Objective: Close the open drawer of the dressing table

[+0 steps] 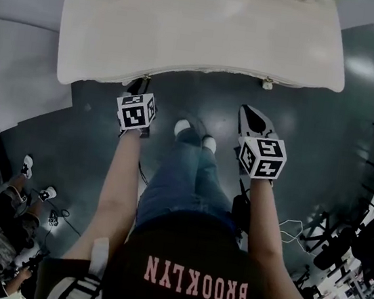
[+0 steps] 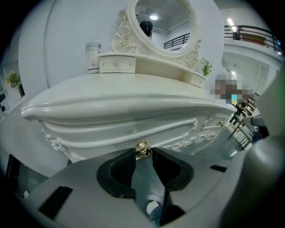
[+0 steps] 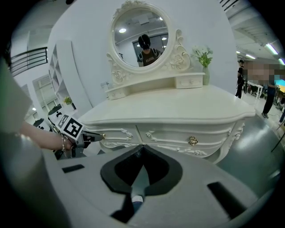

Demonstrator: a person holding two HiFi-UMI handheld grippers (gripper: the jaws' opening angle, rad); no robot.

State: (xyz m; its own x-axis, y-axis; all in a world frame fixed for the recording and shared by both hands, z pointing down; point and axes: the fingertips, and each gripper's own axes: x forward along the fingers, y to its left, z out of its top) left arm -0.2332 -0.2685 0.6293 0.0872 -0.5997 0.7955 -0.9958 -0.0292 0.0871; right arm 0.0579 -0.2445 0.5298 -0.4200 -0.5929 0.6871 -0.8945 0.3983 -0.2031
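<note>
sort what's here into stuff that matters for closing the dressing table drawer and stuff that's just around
For the job: dressing table; its left drawer; that drawer's gold knob; left gripper, jaws closed on the knob.

Just around: round mirror; flower vase; jar beside the mirror; right drawer's knob; right gripper, shut and empty; cables on the floor.

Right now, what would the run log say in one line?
left gripper: closed on gold drawer knob | right gripper: shut, empty, off dressing table | drawer: cannot tell if shut
</note>
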